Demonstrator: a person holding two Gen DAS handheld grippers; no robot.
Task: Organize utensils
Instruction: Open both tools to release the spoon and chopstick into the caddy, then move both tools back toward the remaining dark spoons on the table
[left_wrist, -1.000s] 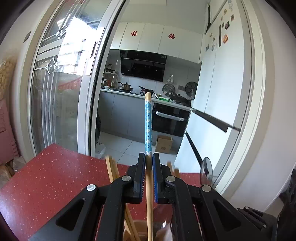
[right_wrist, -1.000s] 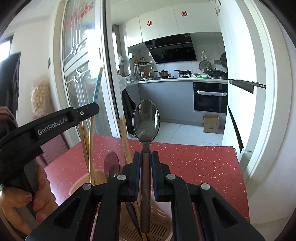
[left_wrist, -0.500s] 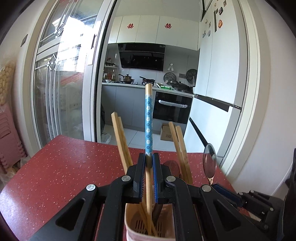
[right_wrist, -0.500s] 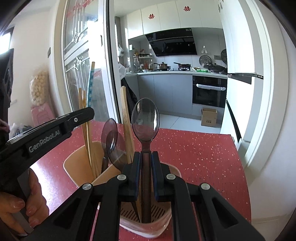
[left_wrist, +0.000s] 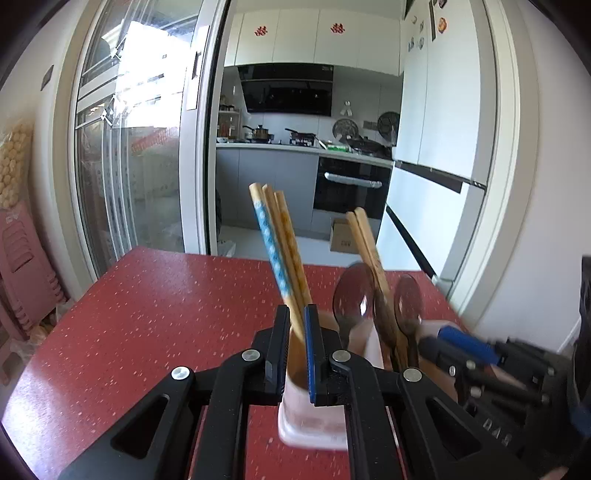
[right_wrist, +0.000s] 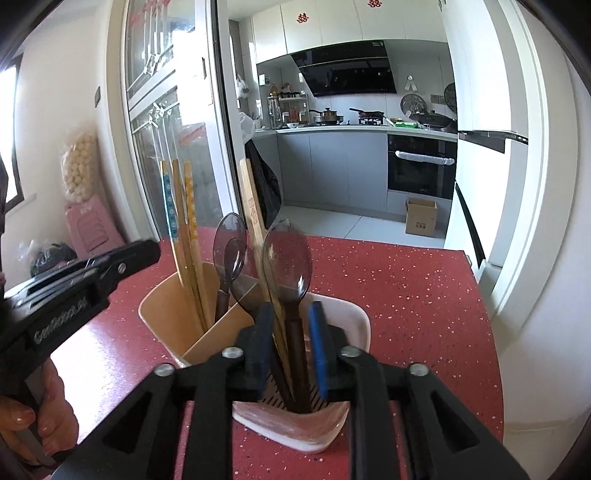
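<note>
A pink-and-white divided utensil holder (right_wrist: 343, 321) stands on the red speckled table (right_wrist: 406, 288); it also shows in the left wrist view (left_wrist: 314, 432). My left gripper (left_wrist: 296, 347) is open just above the holder's left compartment, where the blue-patterned chopstick (left_wrist: 271, 243) now leans free with two other chopsticks (left_wrist: 291, 243). My right gripper (right_wrist: 290, 343) is open over the right compartment, its jaws on either side of the dark-handled steel spoon (right_wrist: 286, 258), which stands in the holder. Two more spoons (right_wrist: 229, 240) and a wooden chopstick pair (right_wrist: 253, 206) stand between.
The table's far edge (left_wrist: 258, 258) faces a kitchen doorway with a glass sliding door (left_wrist: 122, 166) at left and a white fridge (left_wrist: 443, 166) at right. The table's right edge (right_wrist: 484, 314) runs close to the wall. A hand (right_wrist: 40, 413) holds the left gripper.
Both grippers have opened. The blue-patterned chopstick dropped into the left compartment and tilted left; the spoon dropped into the right compartment. Both grippers pulled back and up a little.
</note>
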